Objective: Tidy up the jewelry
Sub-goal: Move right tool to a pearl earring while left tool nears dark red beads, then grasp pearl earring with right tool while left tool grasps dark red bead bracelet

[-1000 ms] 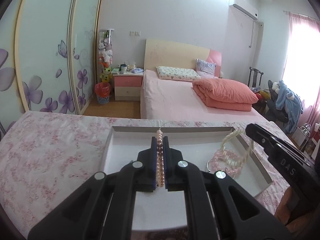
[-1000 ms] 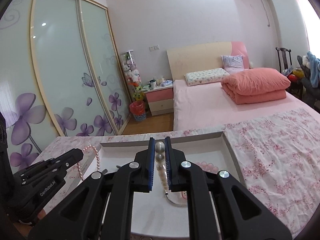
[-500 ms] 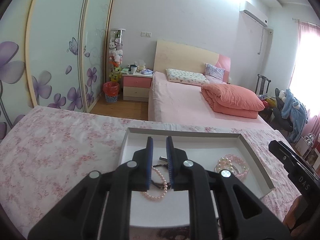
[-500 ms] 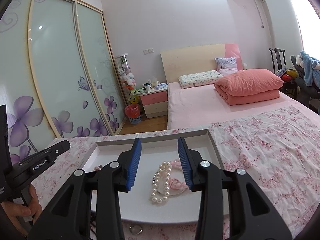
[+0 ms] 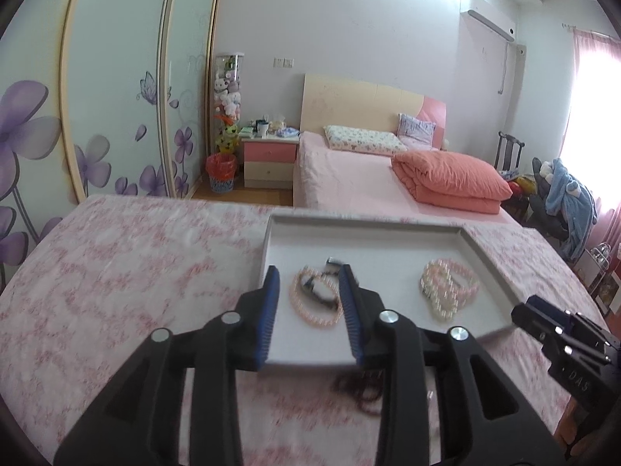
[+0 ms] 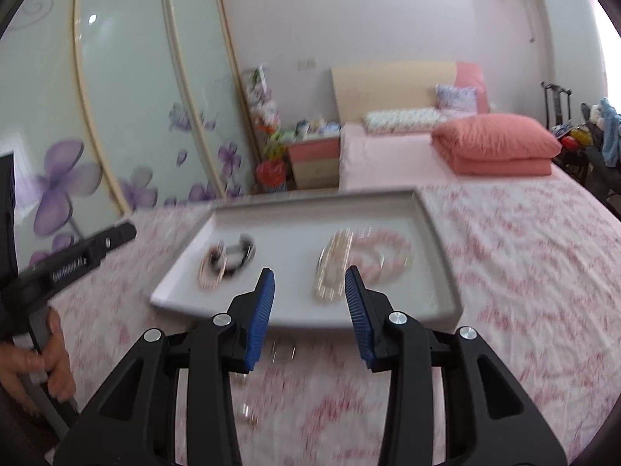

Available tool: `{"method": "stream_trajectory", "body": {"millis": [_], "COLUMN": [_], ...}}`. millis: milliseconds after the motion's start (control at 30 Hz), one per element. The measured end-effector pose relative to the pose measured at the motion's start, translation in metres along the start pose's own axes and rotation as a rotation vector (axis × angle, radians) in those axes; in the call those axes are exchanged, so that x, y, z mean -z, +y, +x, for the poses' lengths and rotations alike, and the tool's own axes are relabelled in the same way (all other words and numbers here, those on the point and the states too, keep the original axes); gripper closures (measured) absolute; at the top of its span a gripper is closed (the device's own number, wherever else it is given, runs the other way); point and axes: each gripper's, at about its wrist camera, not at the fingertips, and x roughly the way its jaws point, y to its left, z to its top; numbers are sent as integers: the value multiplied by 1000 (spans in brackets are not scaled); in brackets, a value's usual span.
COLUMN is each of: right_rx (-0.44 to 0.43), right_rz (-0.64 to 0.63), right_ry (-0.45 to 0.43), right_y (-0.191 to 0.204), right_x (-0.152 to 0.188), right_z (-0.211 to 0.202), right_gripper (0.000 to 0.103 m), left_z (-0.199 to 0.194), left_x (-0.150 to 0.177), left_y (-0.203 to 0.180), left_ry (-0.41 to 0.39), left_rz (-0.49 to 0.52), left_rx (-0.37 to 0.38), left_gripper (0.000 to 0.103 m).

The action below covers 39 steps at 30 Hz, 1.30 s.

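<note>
left wrist: left gripper (image 5: 310, 303) jaws apart, empty, above the near edge of the tray (image 5: 477, 248). pink bead bracelet (image 5: 310, 303) lies in the tray's left half, pearl pile (image 5: 446, 287) in the right, probably sorted by type. dark beads (image 5: 361, 388) sit on the cloth outside the tray.

right wrist: right gripper (image 6: 308, 306) jaws apart, empty, short of the tray. blurred; only this view shows a ring (image 6: 283, 349) on the cloth.

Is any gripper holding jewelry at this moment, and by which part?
Nothing is held. The left gripper and right gripper are both open and empty; the bracelets lie in the tray.
</note>
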Motion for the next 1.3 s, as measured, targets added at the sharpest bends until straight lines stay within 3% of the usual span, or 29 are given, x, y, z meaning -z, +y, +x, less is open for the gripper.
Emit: {"method": "stream_trajectory", "body": {"millis": [233,467,600,833,1067,1300], "right_rx": [-90,-108,-84,-54,5,163], "right_rz": [-58,-184,-214,-242,-208,-80], "right_ry": [194,292,319,336,328,309], "right_y": [17,50,54,58,43,-10], "right_x": [38,62,66,68,63,48], "right_z": [7,17,24,27,26,29], "right_gripper": [64,66,78,88,88,88], "left_z": [-2,-1,-3,1,6,14], "left_x": [32,46,47,48,53,61], "left_y": [23,40,41,36,21,-3], "left_ry": [84,130,127,143,176,222], "left_rz": [-20,-72,-67,-64,-32,41], "left_rx": [-12,-32,-33,-22,19,71], "left_gripper": [52,51,50,50,45,41]}}
